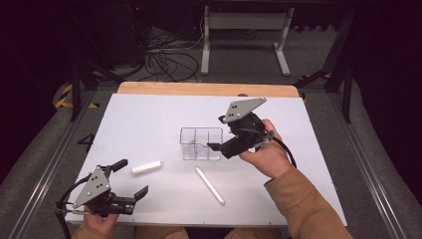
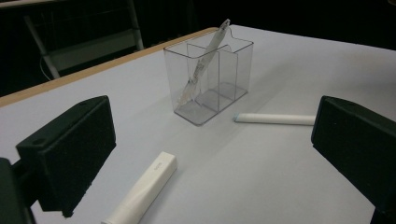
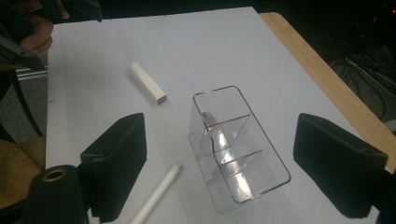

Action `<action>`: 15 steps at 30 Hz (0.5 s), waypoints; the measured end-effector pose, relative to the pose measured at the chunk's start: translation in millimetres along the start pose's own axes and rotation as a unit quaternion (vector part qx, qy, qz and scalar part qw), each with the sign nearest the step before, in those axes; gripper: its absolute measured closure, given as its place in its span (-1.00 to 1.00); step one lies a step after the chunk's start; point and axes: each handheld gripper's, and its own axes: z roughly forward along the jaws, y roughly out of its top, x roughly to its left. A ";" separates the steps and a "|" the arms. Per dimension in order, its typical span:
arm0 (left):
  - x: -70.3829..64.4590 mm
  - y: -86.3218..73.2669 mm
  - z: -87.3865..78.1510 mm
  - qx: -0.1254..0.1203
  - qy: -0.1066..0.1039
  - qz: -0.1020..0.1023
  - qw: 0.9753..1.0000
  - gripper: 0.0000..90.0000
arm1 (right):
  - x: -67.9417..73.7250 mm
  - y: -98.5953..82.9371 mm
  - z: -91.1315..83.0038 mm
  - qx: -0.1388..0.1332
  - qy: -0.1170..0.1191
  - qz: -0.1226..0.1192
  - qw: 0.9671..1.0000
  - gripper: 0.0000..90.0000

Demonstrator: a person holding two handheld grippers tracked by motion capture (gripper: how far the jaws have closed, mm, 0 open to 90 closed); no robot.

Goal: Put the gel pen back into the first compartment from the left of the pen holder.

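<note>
Surface [image 1: 149, 114]: white, holds organizer [image 1: 201, 144], pen [image 1: 209, 185], cap [image 1: 147, 168].
Right tool [image 1: 211, 146]: jaws apart, over my organizer.
Left tool [image 1: 132, 180]: jaws apart, empty.

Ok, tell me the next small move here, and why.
Probably bring the right claw down and toward the person onto the long white stick, then close on it. That claw is open and empty over the clear organizer, which already has one item leaning in it, while the stick and a white block lie loose on the table. The stick is nearest.
</note>
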 end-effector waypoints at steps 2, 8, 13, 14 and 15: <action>0.1 -0.1 0.2 0.000 0.000 0.000 1.000 -0.99 | 1.8 -4.4 -2.8 -0.006 0.003 0.006 1.000 -0.70; -0.2 0.0 -0.1 0.000 0.000 -0.001 1.000 -0.99 | 6.0 -17.5 -7.9 -0.032 -0.002 0.021 0.999 -0.86; -0.5 0.1 0.1 0.000 0.001 -0.001 1.000 -0.99 | 7.0 -28.4 -9.6 -0.041 -0.002 0.037 0.998 -0.91; -0.6 0.0 0.1 0.000 0.000 -0.002 1.000 -0.99 | 7.1 -30.7 -10.1 -0.042 -0.004 0.040 0.998 -0.92; -0.4 0.0 0.2 0.000 0.000 -0.002 1.000 -0.99 | 6.9 -32.8 -10.5 -0.043 -0.002 0.043 0.998 -0.93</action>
